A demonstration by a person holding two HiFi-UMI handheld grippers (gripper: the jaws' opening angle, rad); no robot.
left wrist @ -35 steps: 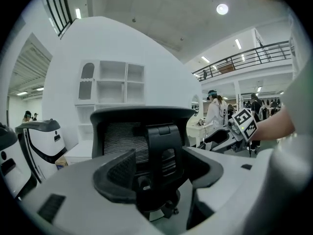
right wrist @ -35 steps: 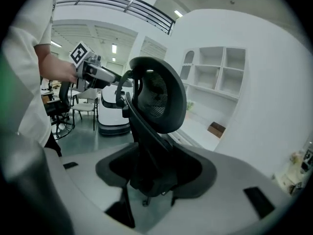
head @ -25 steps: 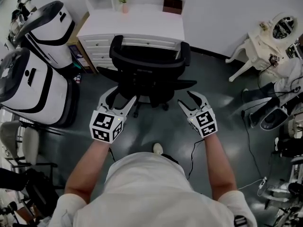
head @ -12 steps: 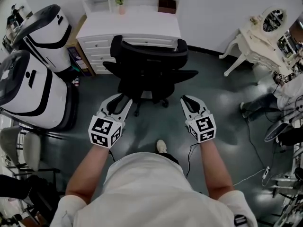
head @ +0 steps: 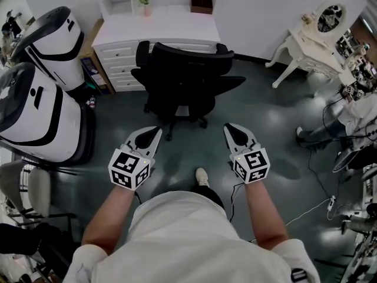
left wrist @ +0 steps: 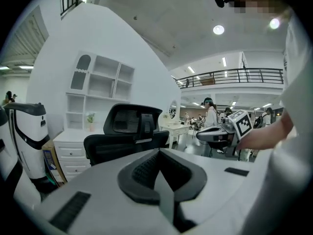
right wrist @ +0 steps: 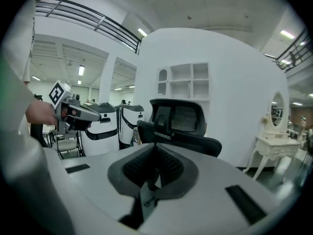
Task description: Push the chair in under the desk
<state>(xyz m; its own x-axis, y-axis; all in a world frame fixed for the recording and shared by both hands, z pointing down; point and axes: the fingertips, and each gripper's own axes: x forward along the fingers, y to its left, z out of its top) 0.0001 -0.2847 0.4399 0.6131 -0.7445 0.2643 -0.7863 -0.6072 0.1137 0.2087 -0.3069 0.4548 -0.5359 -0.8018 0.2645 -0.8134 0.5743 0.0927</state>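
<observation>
The person wears a white short-sleeved shirt (head: 182,234) with a small black striped patch (head: 299,274) on the right sleeve. Beyond its hem show dark trousers (head: 207,196) and one white shoe (head: 201,177).

The left gripper (head: 155,130) and right gripper (head: 227,127) look alike. Each is a white shell that tapers to a point at its far end, with a black inset on top. At the near end each carries a white marker cube (head: 128,168) printed with black squares. A thin black cable (head: 236,200) trails from the right one.

In the gripper views, each shell has a black ribbed lining (left wrist: 146,168) round a hollow and dark rectangular slots (right wrist: 242,196) on its flat white top.
</observation>
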